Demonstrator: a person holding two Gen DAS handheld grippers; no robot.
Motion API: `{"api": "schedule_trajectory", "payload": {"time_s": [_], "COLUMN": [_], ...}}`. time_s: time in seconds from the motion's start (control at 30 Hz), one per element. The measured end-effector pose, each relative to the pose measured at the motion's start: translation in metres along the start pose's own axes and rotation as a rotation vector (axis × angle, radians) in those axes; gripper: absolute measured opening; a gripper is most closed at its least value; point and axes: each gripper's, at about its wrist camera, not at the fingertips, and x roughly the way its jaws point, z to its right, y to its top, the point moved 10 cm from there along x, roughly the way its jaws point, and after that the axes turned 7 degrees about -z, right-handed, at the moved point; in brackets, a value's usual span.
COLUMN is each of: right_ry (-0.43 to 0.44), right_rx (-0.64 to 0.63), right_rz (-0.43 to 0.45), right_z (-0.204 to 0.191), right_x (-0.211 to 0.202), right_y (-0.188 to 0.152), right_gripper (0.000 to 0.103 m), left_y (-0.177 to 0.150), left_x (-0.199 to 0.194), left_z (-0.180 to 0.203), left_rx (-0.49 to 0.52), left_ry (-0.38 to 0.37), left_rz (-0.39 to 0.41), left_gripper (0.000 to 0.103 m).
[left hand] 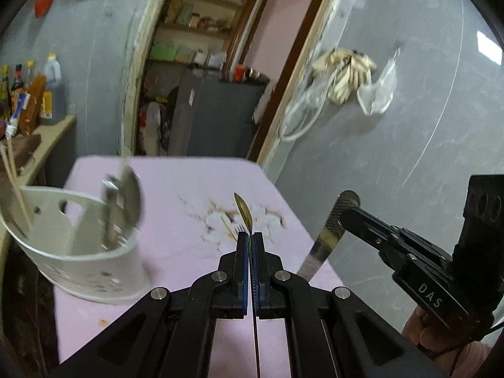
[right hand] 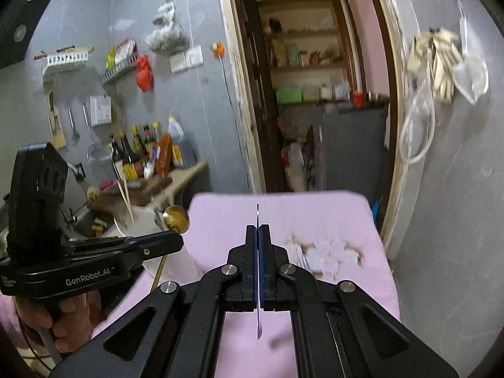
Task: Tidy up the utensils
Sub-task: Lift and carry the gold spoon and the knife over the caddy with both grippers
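My left gripper [left hand: 251, 236] is shut on a gold spoon [left hand: 244, 209], held edge-on above the pink table; the spoon's bowl also shows in the right wrist view [right hand: 176, 217]. My right gripper [right hand: 257, 228] is shut on a butter knife [right hand: 258, 321], edge-on; in the left wrist view the knife [left hand: 327, 233] hangs blade down at the right. A white perforated utensil holder [left hand: 82, 249] stands at the table's left with a metal utensil [left hand: 121, 201] and chopsticks [left hand: 15, 182] in it. A fork [right hand: 305, 263] lies on the table.
The pink tablecloth [left hand: 176, 189] has a flower print [left hand: 249, 220] in its middle. A counter with sauce bottles [right hand: 148, 151] stands to the left. An open doorway [right hand: 315, 94] lies beyond the table, and a grey wall [left hand: 409, 110] with hanging bags is on the right.
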Motion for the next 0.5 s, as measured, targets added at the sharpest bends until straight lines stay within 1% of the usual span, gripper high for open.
{"api": "schedule_trajectory", "payload": {"time_s": [0.13,0.23,0.33,0.43,0.5], "right_ry": [0.016,0.042,0.075,0.113,0.129], "right_rx": [-0.025,-0.038,-0.040,-0.051,-0.056], "right_rz": [0.062,0.103,0.141,0.183,0.203], "right_z": [-0.034,-0.064,-0.092,-0.124,-0.138], "right_x": [-0.012,-0.015,-0.017,-0.011,-0.009], "right_y": [0.036,0.061,0.076,0.091,0.096], "right_gripper": [0.001,0.001,0.001,0.001,0.001], "left_y": [0.023,0.041,0.057,0.075,0.087], "left_x": [-0.036,-0.061,-0.085,-0.106,-0.118], "left_z": [-0.017,-0.036,-0.061,-0.094,-0.120], "left_rx": [-0.014,-0.022,-0.040,-0.075,-0.107], "left_ry": [-0.003,0.014,0.037,0.067,0.093], "left_rz": [0.069,0.121,0.168,0.220,0.257], "left_gripper": [0.003,0.003,0.003,0.003,0.003]}}
